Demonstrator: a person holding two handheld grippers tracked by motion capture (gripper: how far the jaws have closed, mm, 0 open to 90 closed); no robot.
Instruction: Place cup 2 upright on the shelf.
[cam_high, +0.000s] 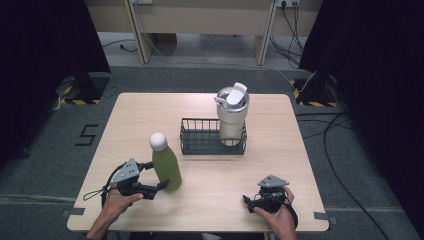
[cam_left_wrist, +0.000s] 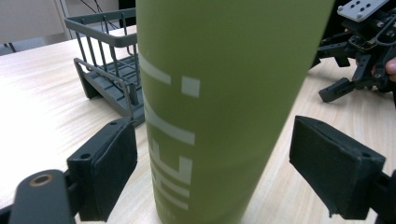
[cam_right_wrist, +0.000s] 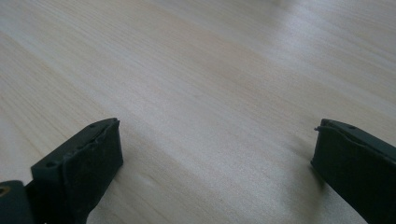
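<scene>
1. The green bottle (cam_high: 166, 169) stands upright on the table (cam_high: 210, 200), in front of the wire basket (cam_high: 200, 145). It looks like smooth metal, so I judge it stiff and slippery, maybe heavy if it is full.
2. Take it at the lower body, where the sides are straight.
3. Your left gripper (cam_left_wrist: 224, 172) is spread around the bottle; its pads are near but not pressing.
4. Your right gripper (cam_right_wrist: 215, 163) is spread wide and holds nothing, low over bare wood.
</scene>
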